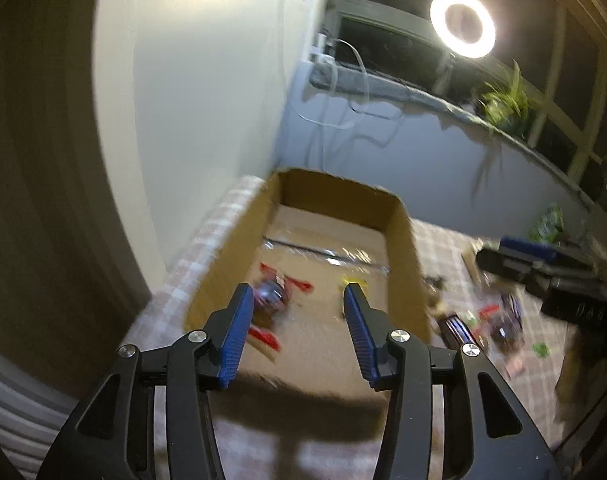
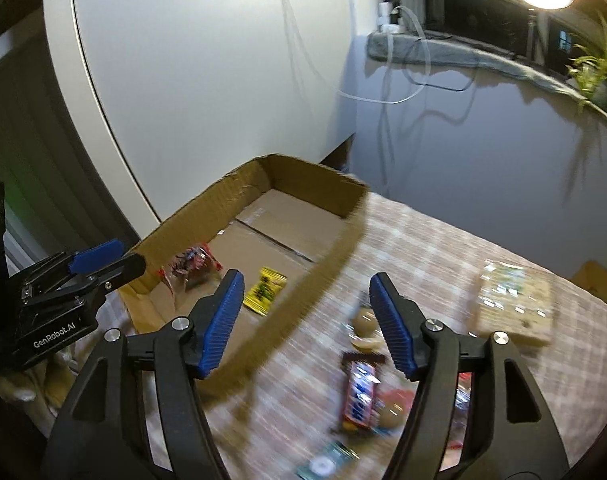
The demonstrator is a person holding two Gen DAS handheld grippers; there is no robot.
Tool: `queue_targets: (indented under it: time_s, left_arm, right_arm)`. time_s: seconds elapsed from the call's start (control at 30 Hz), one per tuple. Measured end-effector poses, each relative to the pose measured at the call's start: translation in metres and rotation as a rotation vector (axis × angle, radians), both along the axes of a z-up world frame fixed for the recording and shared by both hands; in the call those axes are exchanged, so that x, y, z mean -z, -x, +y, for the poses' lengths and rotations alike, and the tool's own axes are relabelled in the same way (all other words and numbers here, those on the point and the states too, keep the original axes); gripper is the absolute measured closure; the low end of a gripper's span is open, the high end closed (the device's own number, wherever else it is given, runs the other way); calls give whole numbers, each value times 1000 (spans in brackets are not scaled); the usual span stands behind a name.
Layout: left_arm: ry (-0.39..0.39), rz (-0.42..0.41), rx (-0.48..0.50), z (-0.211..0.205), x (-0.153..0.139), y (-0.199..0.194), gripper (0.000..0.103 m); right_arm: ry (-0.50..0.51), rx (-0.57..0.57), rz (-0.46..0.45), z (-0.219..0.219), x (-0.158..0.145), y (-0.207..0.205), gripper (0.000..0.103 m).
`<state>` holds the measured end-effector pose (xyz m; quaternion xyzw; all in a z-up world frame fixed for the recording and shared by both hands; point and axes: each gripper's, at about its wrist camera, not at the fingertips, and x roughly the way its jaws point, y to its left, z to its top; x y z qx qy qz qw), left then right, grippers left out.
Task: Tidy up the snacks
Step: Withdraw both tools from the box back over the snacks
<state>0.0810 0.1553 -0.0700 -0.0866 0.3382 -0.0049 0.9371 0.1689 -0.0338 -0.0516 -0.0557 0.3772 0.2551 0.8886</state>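
Both my grippers are empty: the right gripper [image 2: 303, 312] has its fingers spread wide, the left gripper [image 1: 297, 320] about half open over the cardboard box [image 1: 403, 256]. Nearest my right fingers, a chocolate bar [image 2: 359, 396] lies on the checked tabletop [image 2: 423, 248]; I'd drop straight onto it, squaring the fingers across its narrow width. Further off, the box already holds a red-wrapped snack [image 2: 189, 264] and a yellow packet [image 2: 265, 290].

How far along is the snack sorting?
Done: a red packet and a yellow packet lie in the cardboard box. In hand: nothing; both tongs, left and right, are open and empty. Left: chocolate bar, clear tray and others on the checked cloth.
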Motion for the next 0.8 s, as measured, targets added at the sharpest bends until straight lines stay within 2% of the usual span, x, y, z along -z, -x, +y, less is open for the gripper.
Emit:
queue_targets:
  time_s: [0.13,0.5,0.8]
  left_arm:
    - [-26,-2,62,-29,-2,13,57]
    - [31,55,203,-93,12,28,57]
    - [29,151,294,-139,44,30,57]
  right_arm:
    - [10,50,-16,-38,-5,14,34]
    - [30,171,32,-141,14,46,34]
    - [66,115,101,-177,46,68,34]
